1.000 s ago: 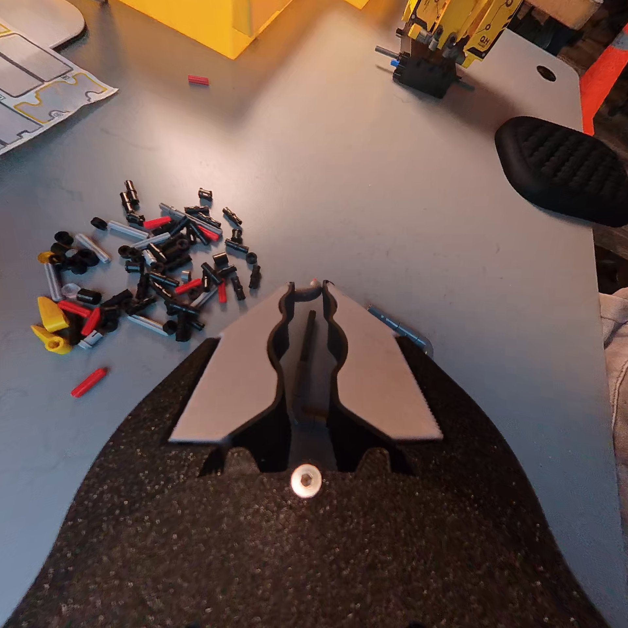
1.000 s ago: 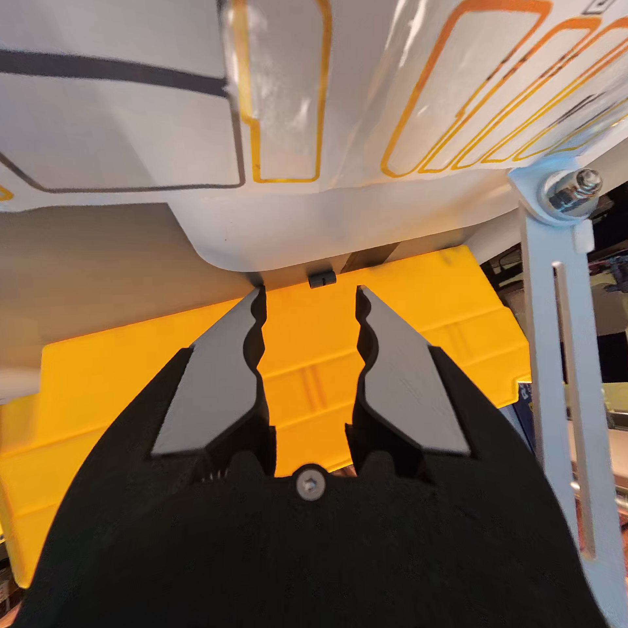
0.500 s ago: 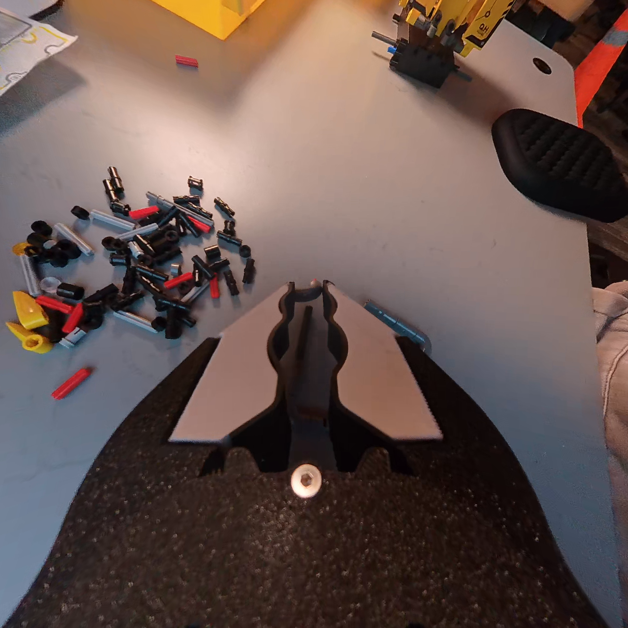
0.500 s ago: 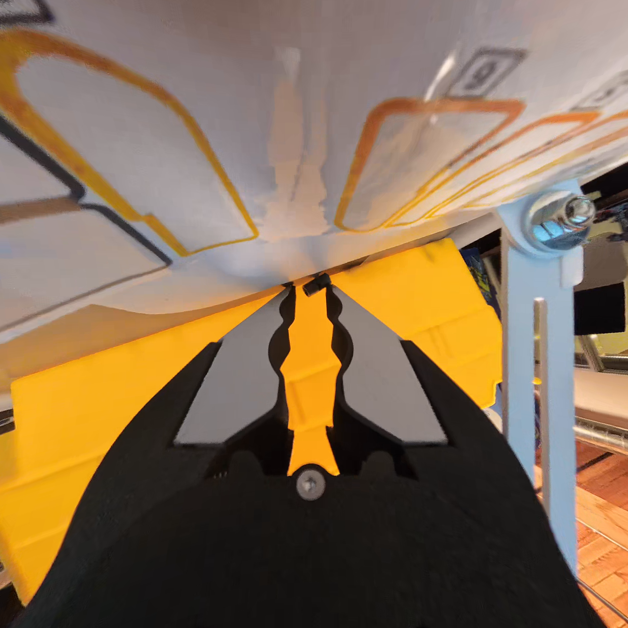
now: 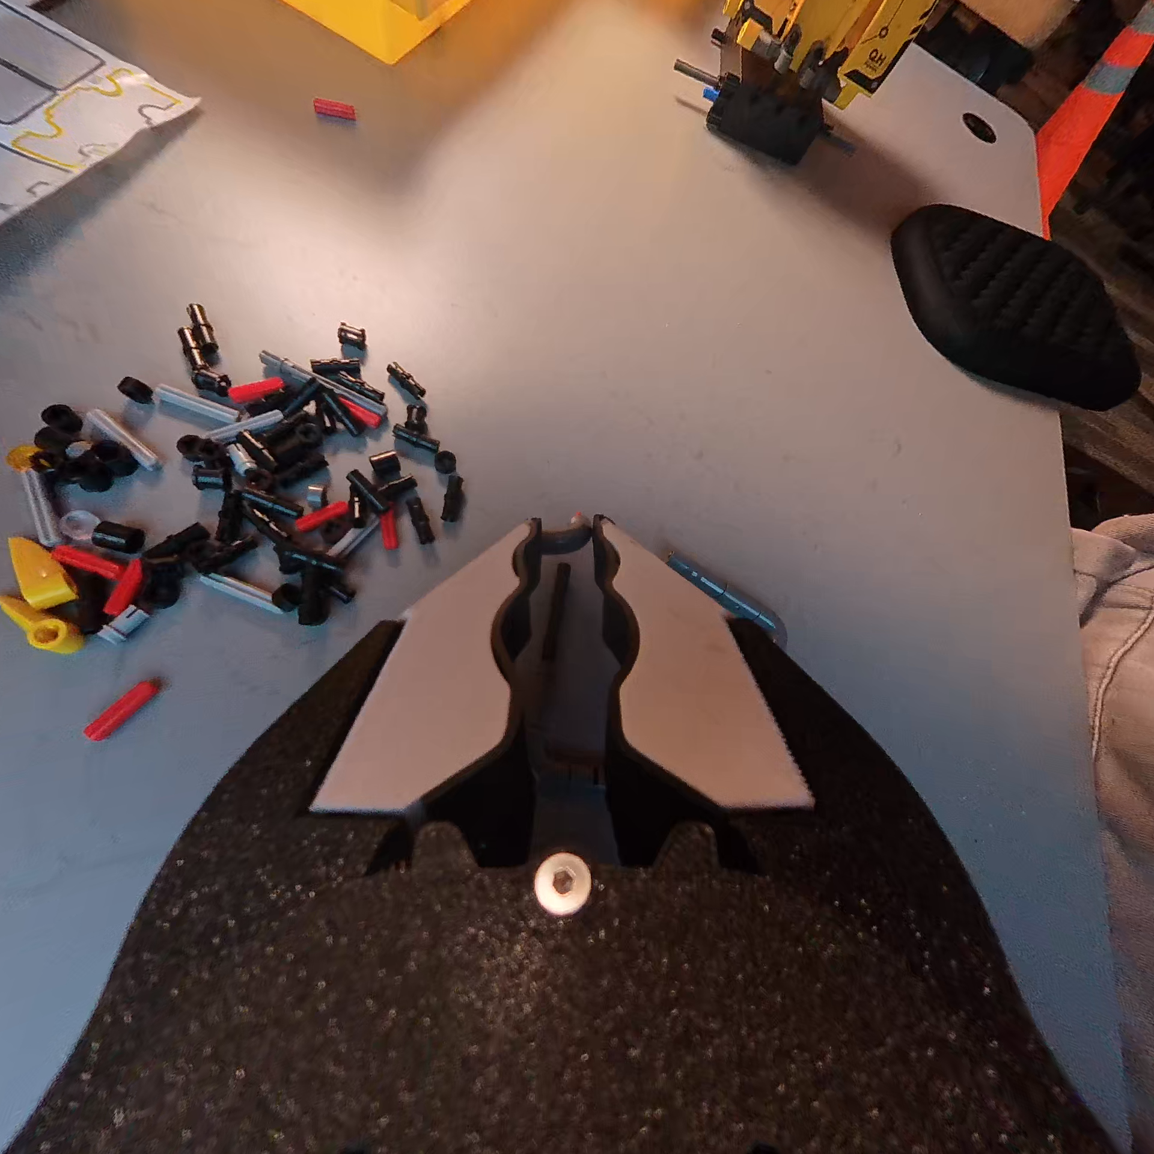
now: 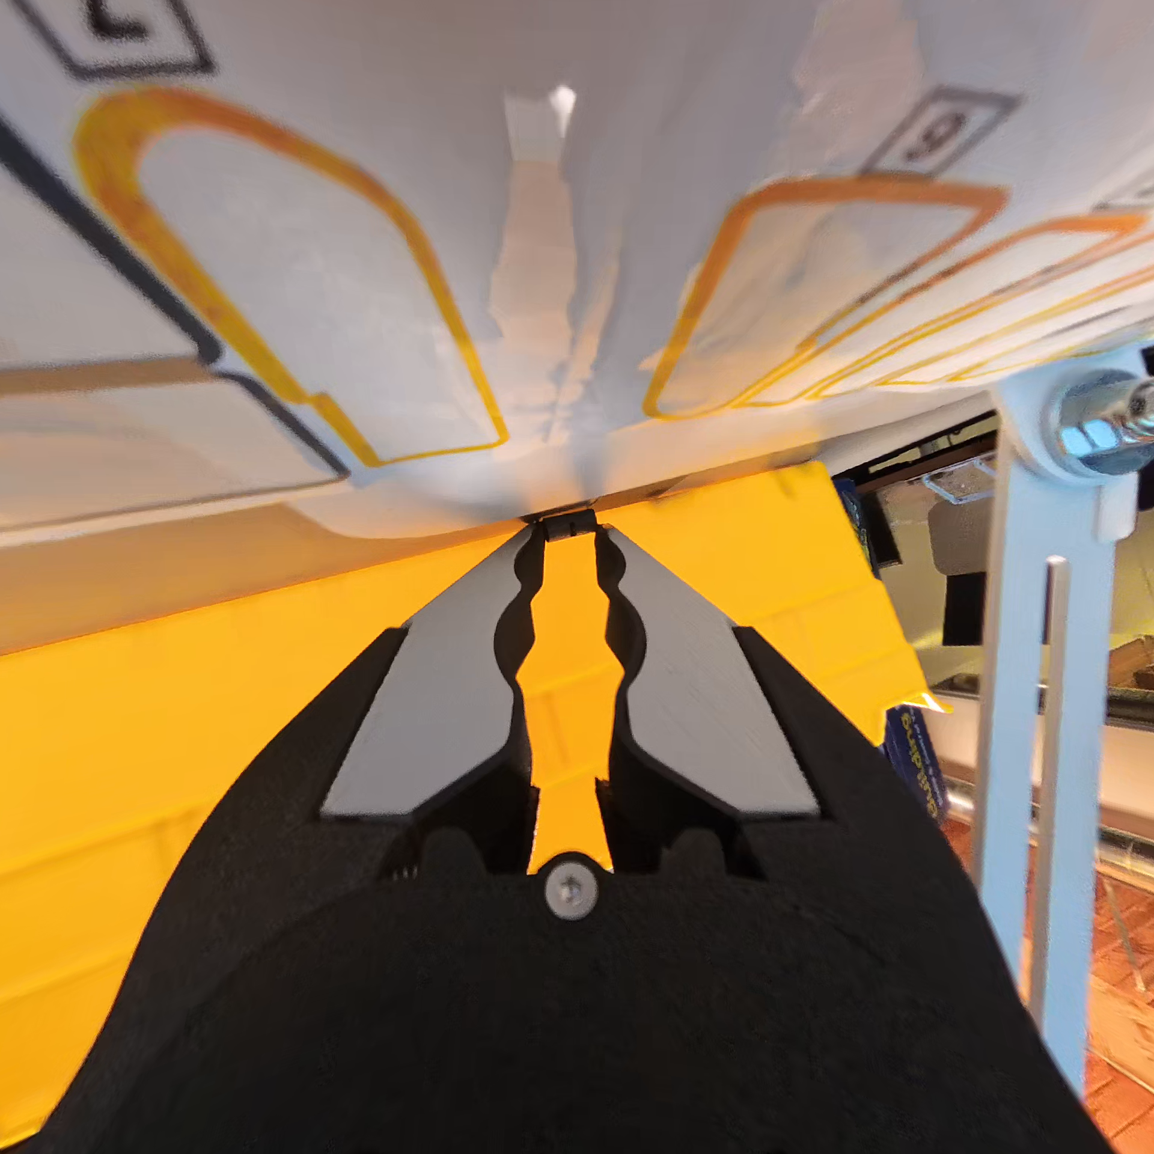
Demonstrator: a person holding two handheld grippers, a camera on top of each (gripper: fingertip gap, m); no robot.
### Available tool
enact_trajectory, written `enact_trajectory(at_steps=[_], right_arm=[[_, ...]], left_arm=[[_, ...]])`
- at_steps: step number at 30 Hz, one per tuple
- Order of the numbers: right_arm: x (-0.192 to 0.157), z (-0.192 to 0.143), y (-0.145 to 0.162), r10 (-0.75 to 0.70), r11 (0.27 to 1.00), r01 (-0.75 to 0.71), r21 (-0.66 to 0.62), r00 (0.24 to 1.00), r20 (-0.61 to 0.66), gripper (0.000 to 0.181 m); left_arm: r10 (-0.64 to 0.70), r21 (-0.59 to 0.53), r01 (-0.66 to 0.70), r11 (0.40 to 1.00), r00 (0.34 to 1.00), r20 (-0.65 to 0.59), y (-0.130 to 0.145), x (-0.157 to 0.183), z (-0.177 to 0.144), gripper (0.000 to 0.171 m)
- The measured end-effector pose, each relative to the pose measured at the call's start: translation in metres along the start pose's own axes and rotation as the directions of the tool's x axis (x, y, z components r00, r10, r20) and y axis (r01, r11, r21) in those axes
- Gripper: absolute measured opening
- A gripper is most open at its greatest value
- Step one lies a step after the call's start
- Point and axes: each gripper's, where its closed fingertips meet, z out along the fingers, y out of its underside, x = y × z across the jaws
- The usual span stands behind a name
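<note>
Right tongs point(image 6: 567, 529) have just closed, nipping a small black pin point(image 6: 568, 523) by the white sheet point(image 6: 562, 250). Left tongs point(image 5: 565, 527) stay clenched on a dark curved piece point(image 5: 564, 538) above the bench point(image 5: 624, 312), beside the heap of pins point(image 5: 262, 481).

Each gripper, left gripper point(image 5: 565, 521) and right gripper point(image 6: 567, 529), has a speckled black body, one silver hex screw, and two grey-faced fingers point(image 5: 437, 662) with wavy black inner edges.

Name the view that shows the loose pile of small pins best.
The left wrist view: the pin pile lies in the open on the grey table, left of the left gripper. The right wrist view shows none of it, only a white sheet and yellow box.
</note>
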Motion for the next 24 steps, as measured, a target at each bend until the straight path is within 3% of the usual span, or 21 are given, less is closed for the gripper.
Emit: enact_trajectory(at_steps=[5, 9, 11, 13, 15, 17, 21, 24], right_arm=[[-0.02, -0.028, 0.002, -0.021, 0.995, 0.023, 0.097, 1.0, -0.017, 0.014], [-0.053, -0.088, 0.0, 0.008, 0.918, -0.021, 0.395, 0.999, 0.037, 0.014], [-0.073, -0.13, 0.001, 0.005, 0.787, -0.053, 0.615, 0.997, 0.079, 0.014], [-0.09, -0.175, 0.009, 0.014, 0.588, -0.083, 0.804, 0.996, 0.093, 0.014], [-0.107, -0.21, 0.025, 0.05, 0.4, -0.115, 0.909, 0.993, 0.103, 0.014], [-0.124, -0.228, 0.041, 0.101, 0.272, -0.128, 0.954, 0.989, 0.104, 0.014], [-0.169, -0.24, 0.056, 0.174, 0.112, -0.169, 0.979, 0.973, 0.148, 0.014], [-0.202, -0.23, 0.048, 0.226, 0.056, -0.255, 0.965, 0.945, 0.237, 0.014]], left_arm=[[0.002, -0.005, -0.002, 1.0, 1.0, 0.001, 0.001, 0.0, 0.001, 0.015], [0.002, 0.009, -0.002, 1.0, 1.0, 0.006, -0.001, -0.001, 0.0, 0.015], [0.0, 0.021, 0.0, 1.0, 1.0, 0.008, -0.003, -0.001, -0.002, 0.015], [0.0, 0.029, 0.0, 1.0, 1.0, 0.011, -0.005, -0.002, -0.002, 0.015], [0.004, 0.031, -0.004, 1.0, 1.0, 0.017, -0.005, -0.002, -0.003, 0.015], [0.009, 0.036, -0.01, 0.999, 1.0, 0.024, -0.006, -0.002, -0.003, 0.016], [0.023, 0.058, -0.026, 0.998, 0.998, 0.056, -0.01, -0.005, -0.006, 0.016], [0.025, 0.1, -0.037, 0.994, 0.992, 0.126, -0.019, -0.015, -0.016, 0.016]])
